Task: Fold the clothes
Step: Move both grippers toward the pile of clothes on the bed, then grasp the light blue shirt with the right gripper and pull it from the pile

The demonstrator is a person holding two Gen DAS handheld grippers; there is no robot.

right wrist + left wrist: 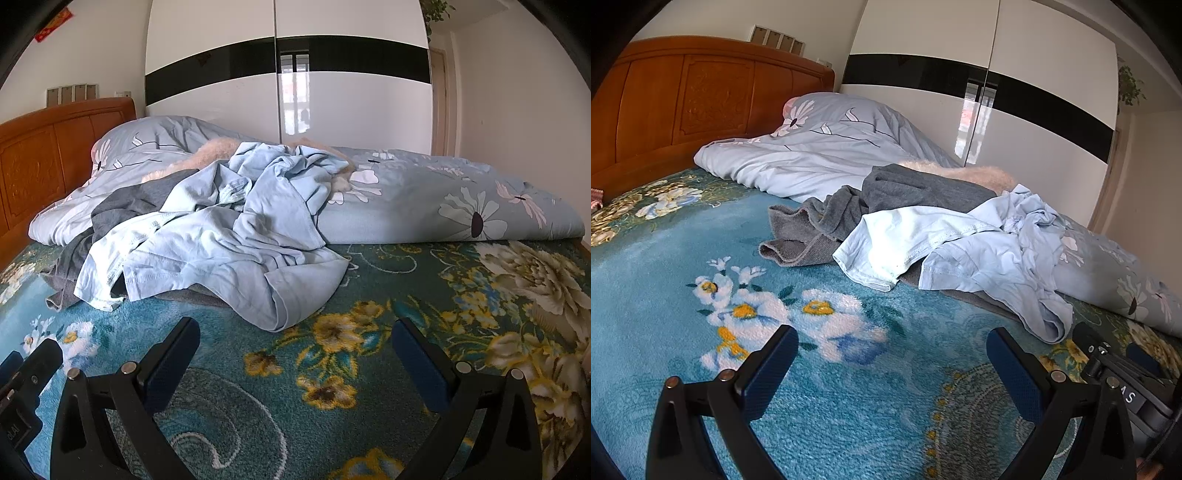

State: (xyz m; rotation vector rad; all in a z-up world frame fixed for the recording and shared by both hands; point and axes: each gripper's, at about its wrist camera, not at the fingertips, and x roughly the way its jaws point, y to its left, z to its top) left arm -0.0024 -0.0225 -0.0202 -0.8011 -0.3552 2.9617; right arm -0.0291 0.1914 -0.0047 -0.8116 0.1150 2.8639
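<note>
A crumpled light blue garment point(964, 251) lies on the bed on top of a dark grey garment point(886, 199). Both also show in the right wrist view, the blue one point(221, 243) in the middle and the grey one point(125, 206) to its left. A fuzzy beige garment point(975, 171) lies behind them. My left gripper point(892, 350) is open and empty over the blanket, short of the clothes. My right gripper point(295, 343) is open and empty, just in front of the blue garment's near edge. The right gripper's body shows at the lower right of the left wrist view point(1123, 373).
The bed is covered by a teal floral blanket point(849, 387). A pale blue flowered duvet point(443, 199) is bunched along the far side. A wooden headboard point(683, 99) stands at the left. A white wardrobe with a black band point(288, 74) stands behind the bed.
</note>
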